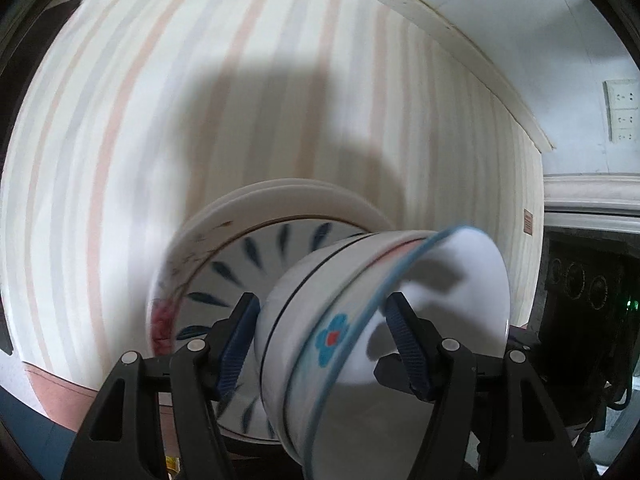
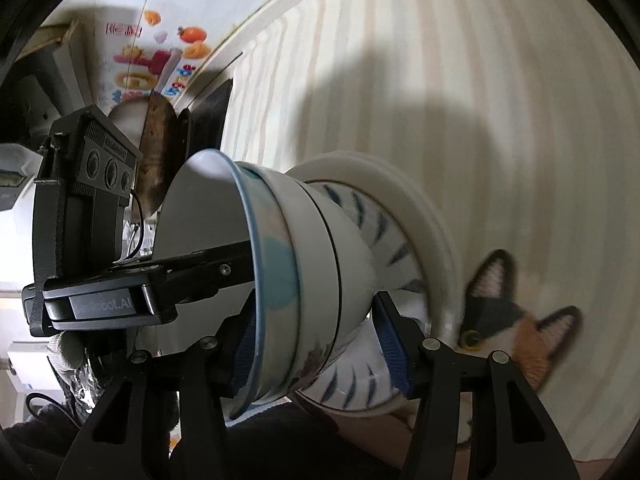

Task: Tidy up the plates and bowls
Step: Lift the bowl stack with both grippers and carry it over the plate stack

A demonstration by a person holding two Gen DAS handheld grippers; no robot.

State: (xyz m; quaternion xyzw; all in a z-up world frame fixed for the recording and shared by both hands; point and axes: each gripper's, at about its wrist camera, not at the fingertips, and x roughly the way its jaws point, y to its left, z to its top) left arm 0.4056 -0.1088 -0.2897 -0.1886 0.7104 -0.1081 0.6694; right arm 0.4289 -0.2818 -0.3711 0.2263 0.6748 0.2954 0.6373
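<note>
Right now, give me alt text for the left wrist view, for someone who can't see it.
The left tool grips a stack of nested bowls tipped on its side, one finger inside the blue-rimmed bowl. Behind them sit stacked plates, the top one with blue leaf marks, on a pastel-striped tablecloth.

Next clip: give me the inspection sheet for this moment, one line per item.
Surface: striped cloth over the table.
Job's things: stack of nested bowls sitting on plates, the whole stack held tilted between both grippers.
Clutter: cat-face patch on the cloth; brown item near the far edge, unclear what.
Grippers: left gripper and right gripper each clamp the bowls.
Cables: thin black wire by the left gripper.
Surroundings: wall sockets, colourful poster.
</note>
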